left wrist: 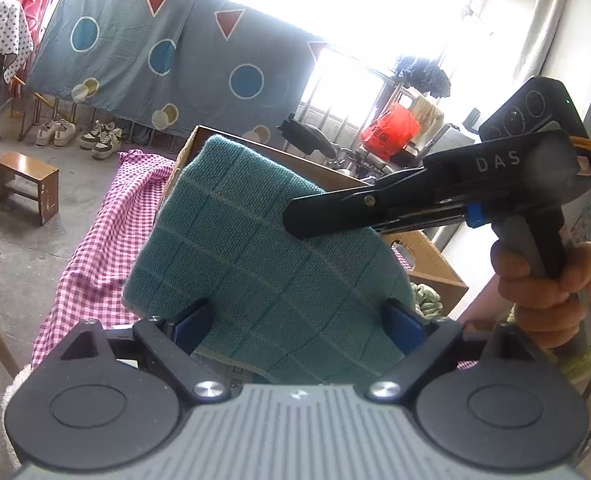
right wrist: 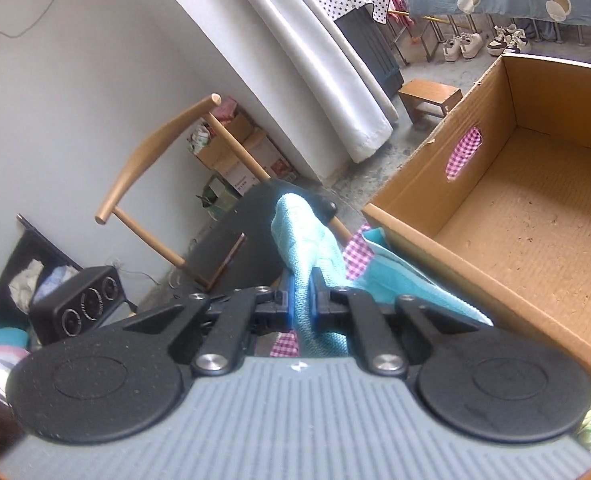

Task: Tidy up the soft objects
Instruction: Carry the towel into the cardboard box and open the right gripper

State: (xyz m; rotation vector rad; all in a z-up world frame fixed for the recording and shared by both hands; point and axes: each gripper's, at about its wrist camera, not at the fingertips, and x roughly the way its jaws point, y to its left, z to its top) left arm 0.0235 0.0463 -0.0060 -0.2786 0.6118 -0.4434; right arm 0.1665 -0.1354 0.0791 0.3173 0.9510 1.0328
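Note:
A folded teal towel [left wrist: 255, 264] with pale grid lines is held up in front of an open, empty cardboard box [right wrist: 535, 220]. It fills the gap of my left gripper [left wrist: 299, 324], whose wide-set blue pads [left wrist: 191, 324] touch it on both sides. My right gripper [right wrist: 303, 300] is shut on the towel's [right wrist: 307, 240] edge. In the left wrist view the right gripper [left wrist: 299, 220] bites the towel's upper right side, and a hand [left wrist: 551, 280] holds its handle. The box rim [left wrist: 255, 148] shows behind the towel.
A pink checked cloth [left wrist: 107, 248] covers the surface under the box. A green and white cloth [left wrist: 427, 296] lies by the box's near corner. On the floor are a wooden stool [left wrist: 27, 184] and shoes [left wrist: 79, 136]. A wooden chair [right wrist: 155, 160] stands by the wall.

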